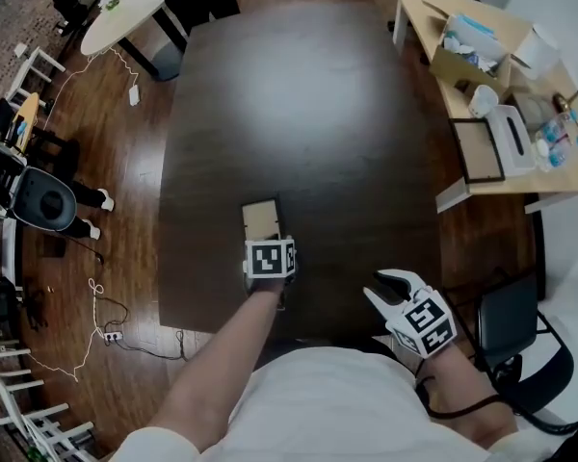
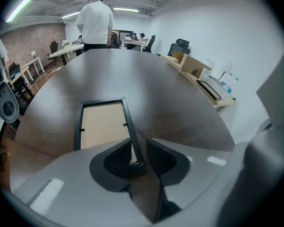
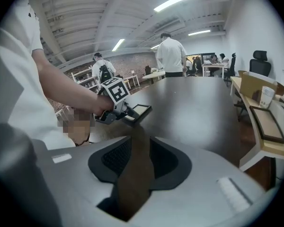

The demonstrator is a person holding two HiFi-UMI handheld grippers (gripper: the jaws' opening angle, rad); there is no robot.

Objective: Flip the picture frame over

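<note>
At the near edge of the dark wooden table (image 1: 308,114), the left gripper (image 2: 136,157) clamps a corner of the black-rimmed rectangular picture frame (image 2: 103,126); the right gripper (image 3: 138,157) gapes empty.

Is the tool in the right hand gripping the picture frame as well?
No: the right tool stands open with only the table behind it, and the left tool alone clamps the picture frame.

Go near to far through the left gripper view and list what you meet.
left gripper, jaws closed on the frame's edge → picture frame lying on the table → bare dark table → person in a white shirt at the far end
</note>
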